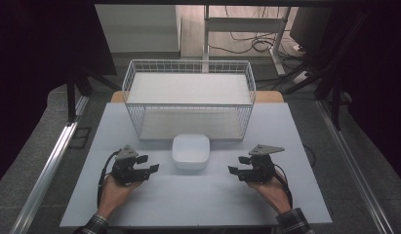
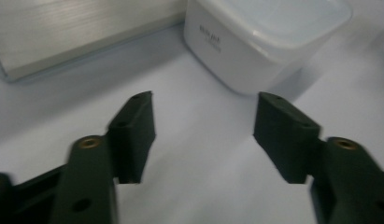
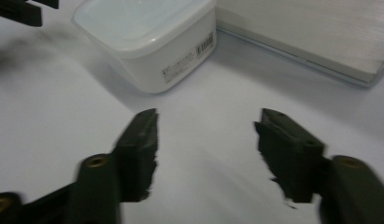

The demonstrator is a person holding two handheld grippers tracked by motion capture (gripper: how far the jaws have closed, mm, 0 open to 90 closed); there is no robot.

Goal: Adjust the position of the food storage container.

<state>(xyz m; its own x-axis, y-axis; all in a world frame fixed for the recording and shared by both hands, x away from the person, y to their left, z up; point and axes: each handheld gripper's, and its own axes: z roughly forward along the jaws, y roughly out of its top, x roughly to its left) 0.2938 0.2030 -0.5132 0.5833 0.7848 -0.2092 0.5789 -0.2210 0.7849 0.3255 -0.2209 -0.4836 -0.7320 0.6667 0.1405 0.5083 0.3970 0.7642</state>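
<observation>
A white lidded container sits on the pale table, just in front of a white wire basket. My left gripper is to the container's left, held in a hand, jaws pointing toward it. My right gripper mirrors it on the container's right. In the left gripper view the jaws stand apart over bare table, with the container ahead and to the right. In the right gripper view the jaws are also apart and empty, the container ahead and to the left. Neither gripper touches it.
The wire basket stands on a pale brushed board, whose edge runs close behind the container. The table's front half is bare between the two hands. The left gripper's jaw tips appear at the right gripper view's top left. Dark floor and metal rails flank the table.
</observation>
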